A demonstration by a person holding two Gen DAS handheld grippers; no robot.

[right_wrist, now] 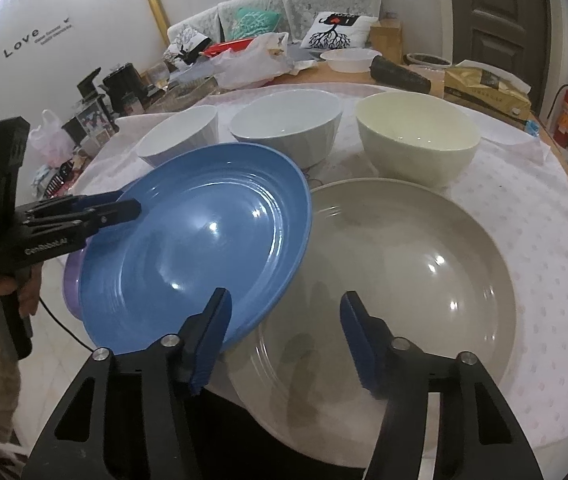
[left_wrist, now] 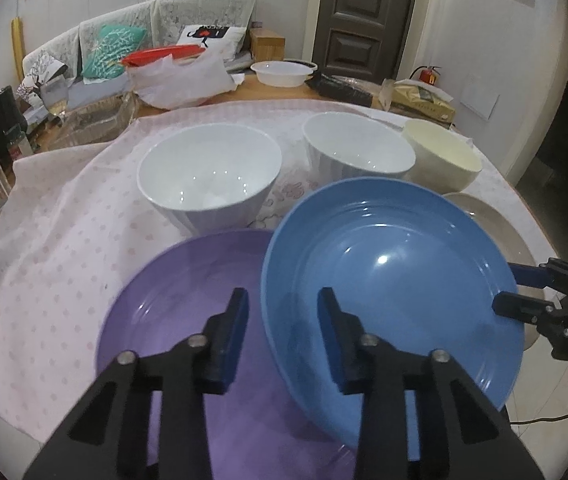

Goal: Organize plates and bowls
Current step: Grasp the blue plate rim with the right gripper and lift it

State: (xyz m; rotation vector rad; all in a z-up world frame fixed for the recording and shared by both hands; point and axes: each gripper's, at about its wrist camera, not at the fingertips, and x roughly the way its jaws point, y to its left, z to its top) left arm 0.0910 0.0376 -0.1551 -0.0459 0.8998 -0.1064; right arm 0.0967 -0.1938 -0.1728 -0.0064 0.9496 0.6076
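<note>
A blue plate point(left_wrist: 396, 280) lies tilted, overlapping a purple plate point(left_wrist: 188, 320) on the left and a grey plate point(right_wrist: 404, 280) on the right. It also shows in the right wrist view point(right_wrist: 204, 248). My left gripper point(left_wrist: 282, 312) is open, its fingers straddling the blue plate's near-left rim above the purple plate. My right gripper point(right_wrist: 284, 320) is open at the near edge, between the blue and grey plates. Behind stand two white bowls point(left_wrist: 210, 172) point(left_wrist: 358, 152) and a cream bowl point(left_wrist: 444, 156).
The table wears a pink dotted cloth point(left_wrist: 56, 248). At its far side are plastic bags point(left_wrist: 180, 76), a white basin point(left_wrist: 284, 72), a dark package point(left_wrist: 344, 88) and a box point(left_wrist: 424, 100). Clutter stands at the far left point(left_wrist: 0, 128). A sofa is behind.
</note>
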